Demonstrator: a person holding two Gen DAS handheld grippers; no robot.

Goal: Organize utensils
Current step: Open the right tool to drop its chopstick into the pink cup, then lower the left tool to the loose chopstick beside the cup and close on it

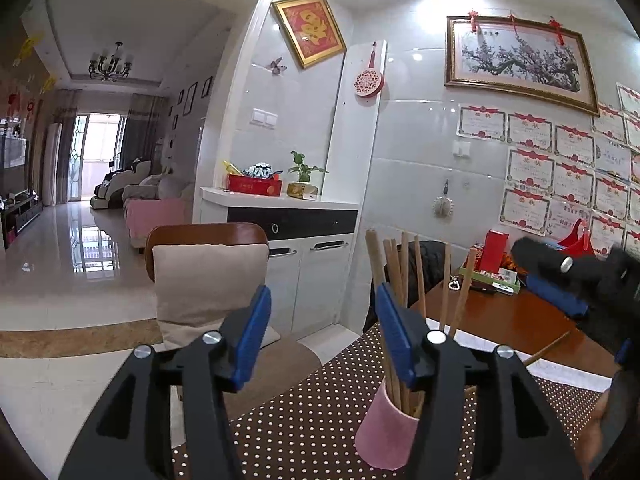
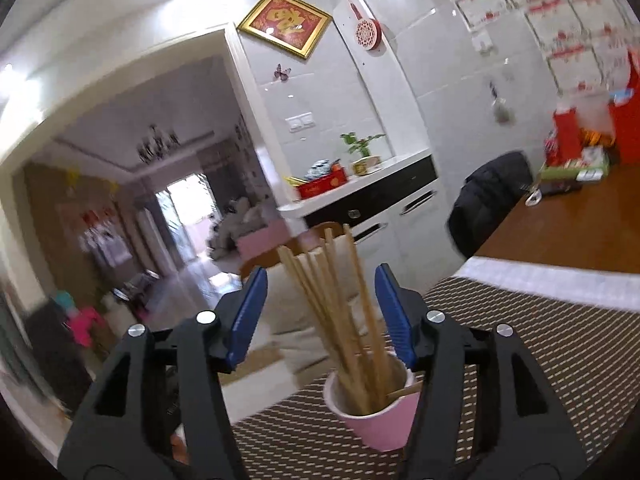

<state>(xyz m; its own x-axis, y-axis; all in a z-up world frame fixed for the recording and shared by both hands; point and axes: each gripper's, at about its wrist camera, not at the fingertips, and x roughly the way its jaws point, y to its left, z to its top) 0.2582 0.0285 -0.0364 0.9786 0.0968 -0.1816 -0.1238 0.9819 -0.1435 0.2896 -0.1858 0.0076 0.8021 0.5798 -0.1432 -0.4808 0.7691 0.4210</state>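
Observation:
A pink cup stands on a dotted brown placemat and holds several wooden chopsticks upright. My left gripper is open and empty, with the cup just behind its right finger. One more chopstick lies on the table behind. In the right wrist view the same cup and chopsticks sit between the fingers of my right gripper, which is open and empty above the cup. That gripper also shows blurred in the left wrist view.
A wooden chair with a beige cushion stands at the table's left edge. A black jacket hangs over a far chair. Red boxes and a green tray sit at the back of the brown table. A white cabinet stands by the wall.

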